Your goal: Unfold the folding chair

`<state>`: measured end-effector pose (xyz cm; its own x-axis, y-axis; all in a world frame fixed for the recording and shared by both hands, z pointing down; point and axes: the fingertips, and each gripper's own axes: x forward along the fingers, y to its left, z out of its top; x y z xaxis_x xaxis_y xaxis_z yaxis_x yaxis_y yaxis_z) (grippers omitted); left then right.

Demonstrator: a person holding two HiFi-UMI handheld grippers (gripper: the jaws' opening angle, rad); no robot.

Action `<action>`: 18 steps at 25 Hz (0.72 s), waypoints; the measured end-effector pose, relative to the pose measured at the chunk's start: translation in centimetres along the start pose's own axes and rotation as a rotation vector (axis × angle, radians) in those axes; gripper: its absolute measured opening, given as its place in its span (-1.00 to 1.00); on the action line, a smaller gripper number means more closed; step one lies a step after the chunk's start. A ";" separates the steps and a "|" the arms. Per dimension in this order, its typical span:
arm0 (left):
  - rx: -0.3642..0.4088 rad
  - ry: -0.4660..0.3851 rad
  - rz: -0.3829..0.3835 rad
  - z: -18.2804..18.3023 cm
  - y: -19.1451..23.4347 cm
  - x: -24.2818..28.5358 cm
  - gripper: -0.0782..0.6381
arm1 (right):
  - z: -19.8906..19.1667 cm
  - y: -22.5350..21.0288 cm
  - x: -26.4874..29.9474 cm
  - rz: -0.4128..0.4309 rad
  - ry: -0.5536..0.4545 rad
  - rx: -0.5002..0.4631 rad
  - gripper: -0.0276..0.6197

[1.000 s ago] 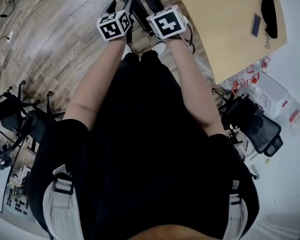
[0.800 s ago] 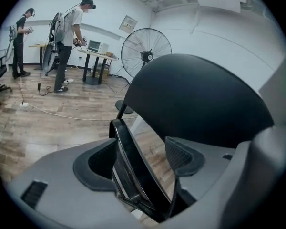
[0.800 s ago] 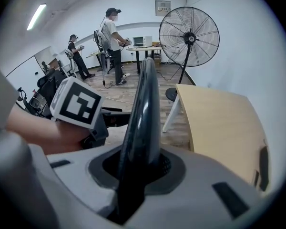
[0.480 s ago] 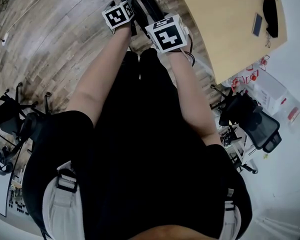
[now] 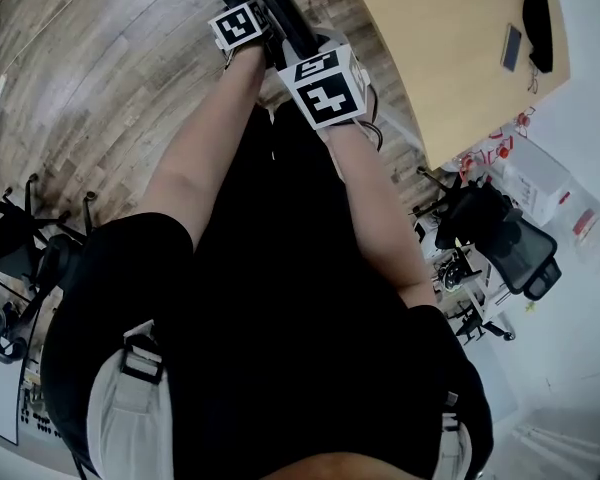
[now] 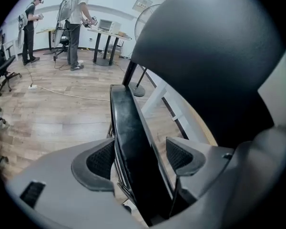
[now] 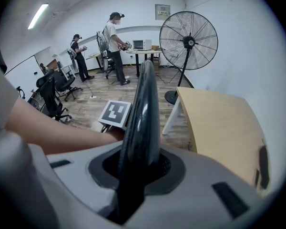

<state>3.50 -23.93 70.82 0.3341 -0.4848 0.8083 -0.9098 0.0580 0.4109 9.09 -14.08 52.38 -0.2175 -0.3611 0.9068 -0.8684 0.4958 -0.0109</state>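
Wood flooring (image 5: 100,98) fills the head view, where the folded chair (image 5: 280,13) stands beside a tan table (image 5: 450,48). Left gripper view: the left gripper (image 6: 140,156), jaws just opened wide, straddles the chair's black edge without pinching. Right gripper view: the right gripper (image 7: 138,166) pinches the chair's rim tight.

No writing can be read anywhere. The left cube (image 5: 238,26) and right cube (image 5: 328,88) bear only black-and-white square patterns, no letters or digits. The wall plaque (image 7: 162,12) is too small to read.
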 end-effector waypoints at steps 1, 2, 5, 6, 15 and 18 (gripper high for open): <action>0.004 0.003 0.012 -0.2 0.2 0.5 0.10 | 0.0 0.1 0.0 0.000 -0.001 -0.001 -0.70; 0.015 -0.001 0.032 -0.2 0.7 1.0 0.10 | 0.0 0.2 0.0 0.000 -0.002 -0.002 -0.70; 0.037 -0.035 0.084 0.0 1.9 2.7 0.10 | 0.1 0.7 0.1 0.002 -0.010 -0.008 -0.70; 0.033 -0.041 0.087 0.0 2.0 3.1 0.10 | 0.1 0.7 0.1 0.002 -0.013 -0.007 -0.70; 0.054 -0.032 0.093 -0.3 2.4 3.3 -0.18 | -0.3 -0.2 0.0 0.000 -0.025 0.032 -0.70; 0.055 -0.025 0.088 -0.4 2.7 2.9 -0.20 | -0.5 -1.0 0.2 -0.005 -0.022 0.047 -0.71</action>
<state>2.12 -24.85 74.48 0.2470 -0.5019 0.8289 -0.9477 0.0533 0.3147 10.16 -14.28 52.73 -0.2227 -0.3810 0.8973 -0.8894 0.4563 -0.0271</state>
